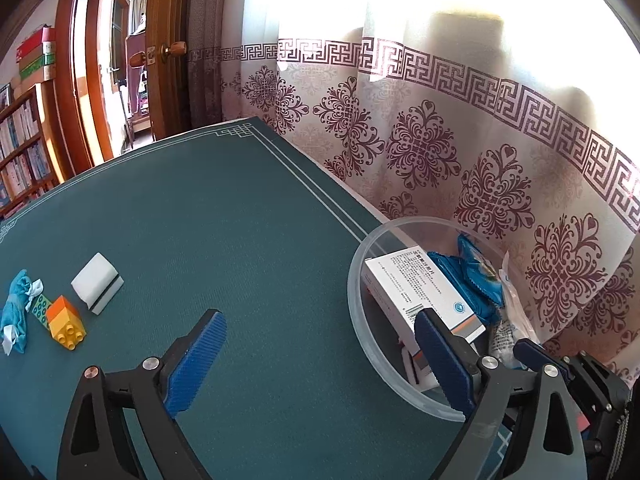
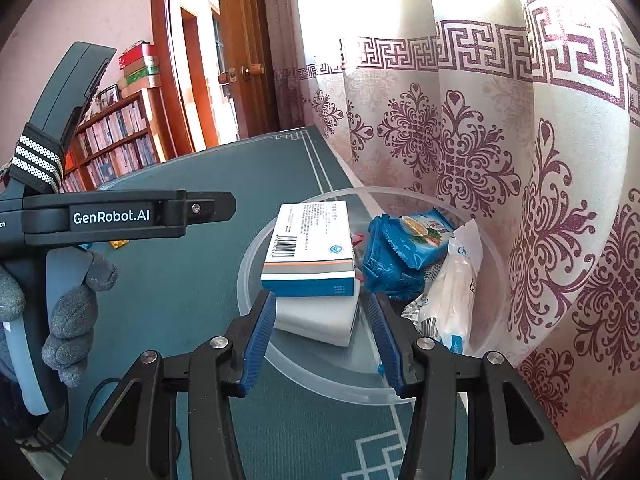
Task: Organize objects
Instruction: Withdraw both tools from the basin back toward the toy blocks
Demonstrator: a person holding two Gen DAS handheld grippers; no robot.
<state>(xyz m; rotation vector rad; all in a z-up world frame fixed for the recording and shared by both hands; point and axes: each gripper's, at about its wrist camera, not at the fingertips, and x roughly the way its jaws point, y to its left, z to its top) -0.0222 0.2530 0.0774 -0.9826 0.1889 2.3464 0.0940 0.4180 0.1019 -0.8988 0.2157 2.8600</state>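
Near the curtain (image 2: 500,160) at the far edge of the green table mat (image 1: 240,220), a clear round bowl (image 2: 256,256) held most of the gathered things. A white and blue box (image 2: 312,248) lay on top of a white sponge block (image 2: 320,320) inside it, with a blue snack packet (image 2: 404,248) and a clear plastic bag (image 2: 452,292) just beside them, toward the curtain. The right gripper (image 2: 320,340) stood at the bowl's near rim with its jaws moderately apart; its blue pads flanked the sponge block without visibly pressing on it. The left gripper (image 1: 316,360) had its jaws spread wide and empty, one finger over the bare mat and the other in front of the bowl's rim. Well apart from the bowl, at the left of the mat, lay a second white sponge (image 1: 97,282), an orange and yellow toy brick (image 1: 66,322), a green studded brick (image 1: 40,306) and a crumpled blue cloth (image 1: 16,316). A gloved hand (image 2: 68,320) gripped the left tool's handle.
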